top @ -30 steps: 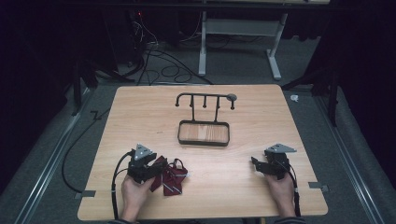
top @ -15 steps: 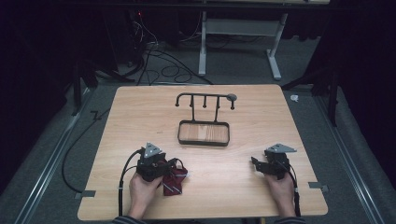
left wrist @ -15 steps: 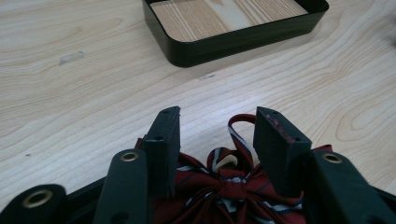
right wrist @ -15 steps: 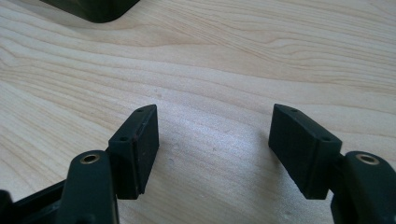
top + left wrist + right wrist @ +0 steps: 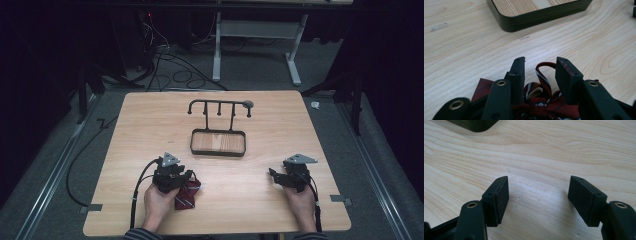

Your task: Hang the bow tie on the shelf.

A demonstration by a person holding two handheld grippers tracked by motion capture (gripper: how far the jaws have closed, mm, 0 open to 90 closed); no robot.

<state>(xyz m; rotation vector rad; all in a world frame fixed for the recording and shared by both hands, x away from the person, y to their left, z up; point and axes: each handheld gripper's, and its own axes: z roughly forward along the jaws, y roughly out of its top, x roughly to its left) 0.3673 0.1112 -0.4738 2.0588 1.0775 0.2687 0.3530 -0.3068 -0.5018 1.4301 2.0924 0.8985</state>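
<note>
**Left gripper over the red tie**

I count one tie (image 5: 186, 194), one black rack (image 5: 218, 126), two grippers. Left gripper (image 5: 181, 177), lower left of the high view: jaws have just been closing, tie's loop between them, pads not yet pressing. Right gripper (image 5: 272, 174), lower right: jaws apart over bare table (image 5: 150, 125). My left gripper covers much of the tie; its long axis is hard to tell. The loop points towards the rack.
</note>
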